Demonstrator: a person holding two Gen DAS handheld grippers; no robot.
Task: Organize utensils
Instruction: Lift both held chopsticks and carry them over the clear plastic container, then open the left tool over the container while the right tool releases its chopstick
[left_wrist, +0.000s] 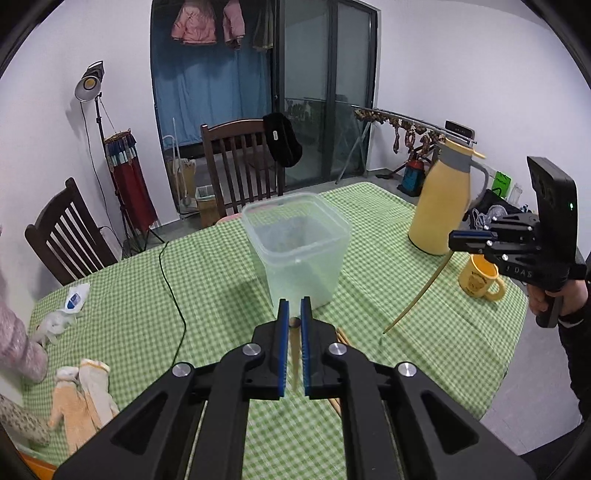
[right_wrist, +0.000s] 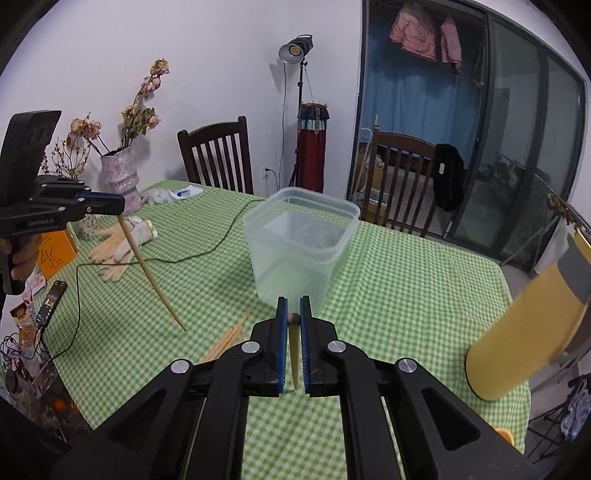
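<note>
1. While both grippers hang in the air over the green checked tablecloth (left_wrist: 207, 280), each one is carrying a single chopstick, and that's the story right here.
2. The left gripper (left_wrist: 294, 314) has its blue pads closed tight on a pale chopstick (left_wrist: 295, 350), blunt end poking up between the fingertips; the right wrist view shows its long shaft hanging down and slanting toward the cloth, tip clear of the table.
3. The right gripper (right_wrist: 293, 314) is clamped the same way on its own chopstick (right_wrist: 293, 350); from the left wrist view the shaft drops at an angle, point just above the cloth.
4. More loose chopsticks (right_wrist: 229, 338) lie flat on the cloth below and between the two grippers.
5. Dead ahead of both sits the clear plastic container (left_wrist: 299, 243), upright and open-topped, mid-table, apart from either held stick.
6. Off to the right side: a tall yellow jug (left_wrist: 441, 203) and, near it, a yellow mug (left_wrist: 480, 277).
7. Left side: work gloves (right_wrist: 122, 243), a black cable (left_wrist: 173, 288) snaking across, and a vase of dried flowers (right_wrist: 120, 177).
8. Dark wooden chairs (left_wrist: 240, 162) stand along the far edge of the table.
</note>
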